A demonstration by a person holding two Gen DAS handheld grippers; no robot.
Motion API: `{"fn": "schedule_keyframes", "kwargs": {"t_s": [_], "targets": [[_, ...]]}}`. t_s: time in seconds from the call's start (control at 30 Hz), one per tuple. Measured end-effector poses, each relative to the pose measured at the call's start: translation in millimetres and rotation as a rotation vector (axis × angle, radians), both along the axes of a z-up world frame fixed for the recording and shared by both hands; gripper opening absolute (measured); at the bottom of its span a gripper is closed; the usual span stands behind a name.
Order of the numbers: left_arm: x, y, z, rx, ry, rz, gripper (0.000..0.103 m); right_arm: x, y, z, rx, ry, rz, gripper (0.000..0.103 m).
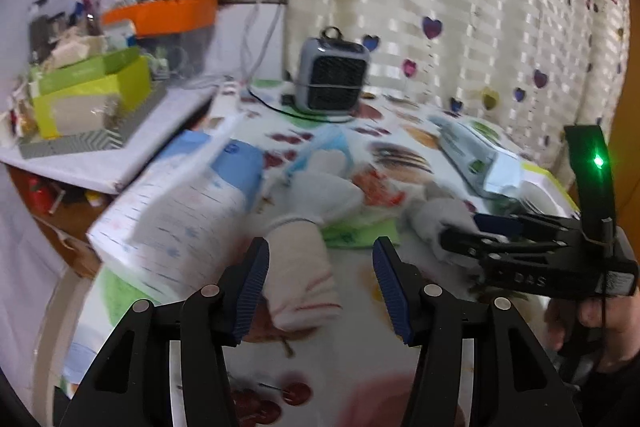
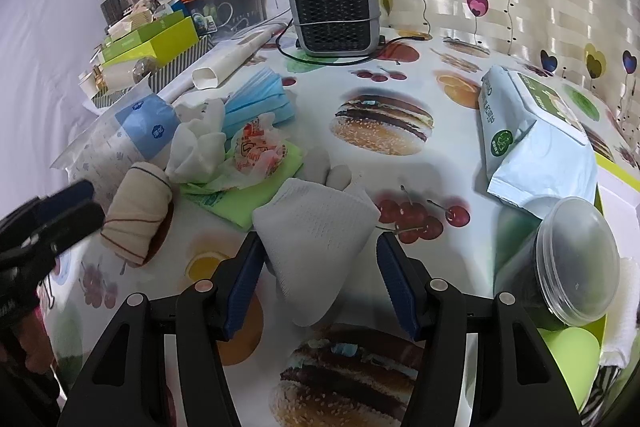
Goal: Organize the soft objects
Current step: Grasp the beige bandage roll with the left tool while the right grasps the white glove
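Little looks sorted: left gripper (image 1: pixel 320 287) gapes around the beige sock (image 1: pixel 298 279) at lower centre; right gripper (image 2: pixel 320 283) stands wide around the white sock (image 2: pixel 316 239); gloves (image 2: pixel 200 143) and masks (image 2: pixel 260 103) lie heaped centre-left.

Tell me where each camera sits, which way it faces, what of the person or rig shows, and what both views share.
Left wrist: on the left gripper, angled down across the table; its open fingers flank a beige sock; the right gripper and a hand show at right.
Right wrist: on the right gripper, angled down at the table; its fingers flank a white sock; the left gripper enters at left.
Shared: beige sock, grey heater, heart-print curtain.
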State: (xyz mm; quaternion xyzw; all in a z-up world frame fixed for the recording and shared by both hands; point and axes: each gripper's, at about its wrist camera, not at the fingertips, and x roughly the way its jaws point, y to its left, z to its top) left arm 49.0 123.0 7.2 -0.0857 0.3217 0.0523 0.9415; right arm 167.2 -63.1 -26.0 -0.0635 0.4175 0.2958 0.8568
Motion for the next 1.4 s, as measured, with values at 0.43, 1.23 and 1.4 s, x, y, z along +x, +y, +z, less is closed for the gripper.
{"fn": "schedule_keyframes", "kwargs": {"t_s": [0.43,1.23,1.4], "targets": [[25,4,-25,-0.029,0.114,0.071,0.054,9,4,-7,0.006,0.041,-0.021,0.059],[22,3,-36,-0.077,0.148,0.108,0.044,-14,-14,11,0.054,0.003,-0.01,0.038],[14,-3,-27,-0.075,0.128,0.097,0.043,-24,-20,18,0.069,-0.011,-0.012,0.038]]}}
